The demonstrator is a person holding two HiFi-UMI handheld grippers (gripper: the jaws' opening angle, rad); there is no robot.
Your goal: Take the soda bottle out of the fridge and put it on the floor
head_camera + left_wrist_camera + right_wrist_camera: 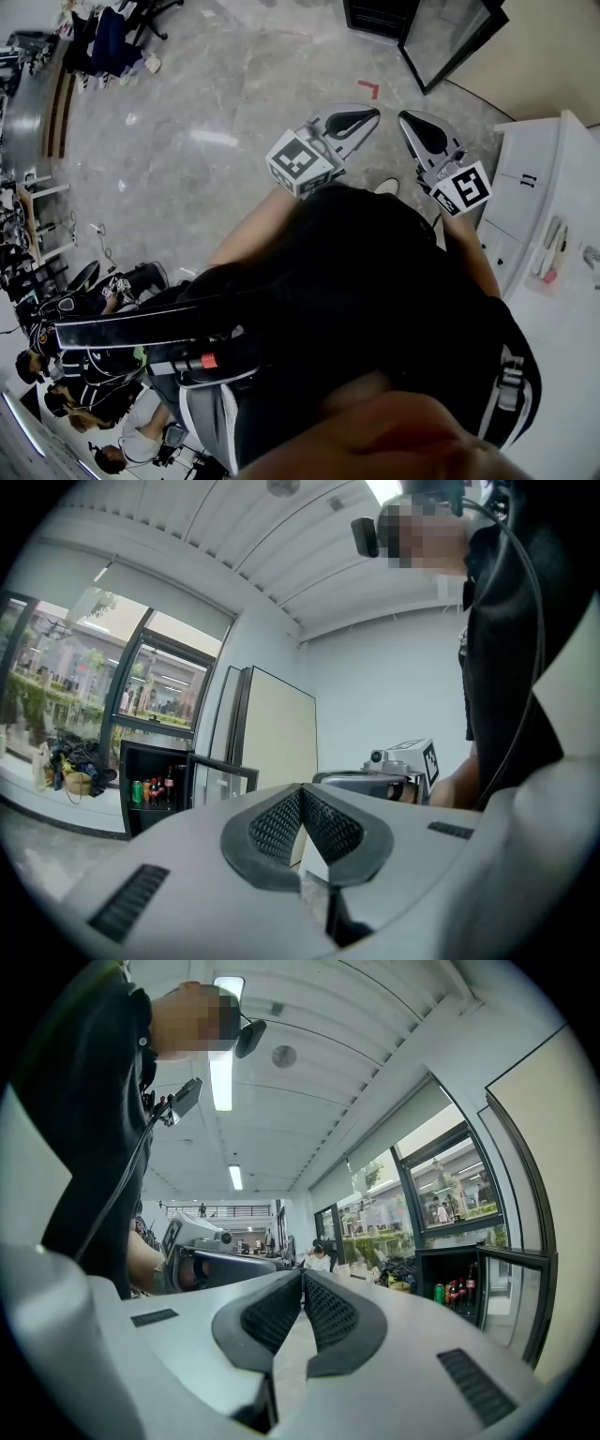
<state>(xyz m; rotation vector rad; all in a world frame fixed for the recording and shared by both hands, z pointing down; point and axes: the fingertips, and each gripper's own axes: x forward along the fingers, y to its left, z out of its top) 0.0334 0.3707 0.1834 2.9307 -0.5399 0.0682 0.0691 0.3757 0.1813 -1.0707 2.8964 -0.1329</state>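
The small black fridge [150,794] stands across the room with its glass door [220,782] swung open. On its shelf are a green can and several dark soda bottles [169,787] with red labels. They also show in the right gripper view, where the soda bottles [466,1290] stand inside the fridge [450,1283]. My left gripper [301,791] is shut with nothing between its pads. My right gripper [302,1275] is shut and empty too. In the head view the left gripper [364,116] and right gripper [412,122] are held side by side at chest height, well short of the fridge [412,23].
A white cabinet [539,187] runs along the right. A red tape mark [370,89] lies on the grey marble floor [216,112] in front of the fridge. Several people sit at desks at the far left [66,328]. Windows are behind the fridge.
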